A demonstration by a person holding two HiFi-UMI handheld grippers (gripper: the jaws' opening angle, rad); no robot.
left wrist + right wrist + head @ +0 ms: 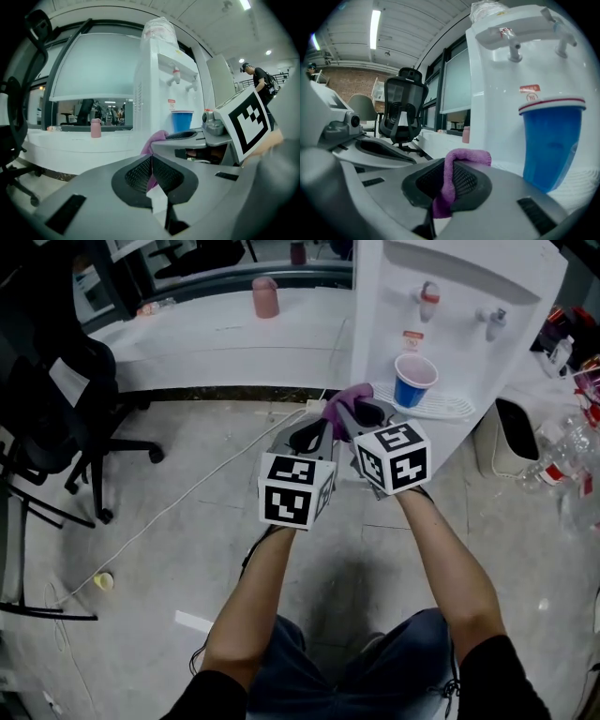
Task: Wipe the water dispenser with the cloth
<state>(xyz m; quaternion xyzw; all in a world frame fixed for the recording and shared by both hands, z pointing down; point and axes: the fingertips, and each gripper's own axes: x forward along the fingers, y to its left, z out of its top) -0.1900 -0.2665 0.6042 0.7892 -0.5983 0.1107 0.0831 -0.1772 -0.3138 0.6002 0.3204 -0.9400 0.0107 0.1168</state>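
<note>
My right gripper (pixel 447 185) is clamped on the purple microfibre cloth (pixel 464 157), a fold of which pokes up past the pads. It sits just in front of the white plastic water dispenser (pixel 520 70), near the blue plastic cup (pixel 551 140) under its taps. My left gripper (pixel 151 171) has its jaws pressed together on nothing, a little farther from the dispenser. I judge the wiping not yet begun: the cloth is in hand but apart from the dispenser, so the whole wipe is left.
</note>
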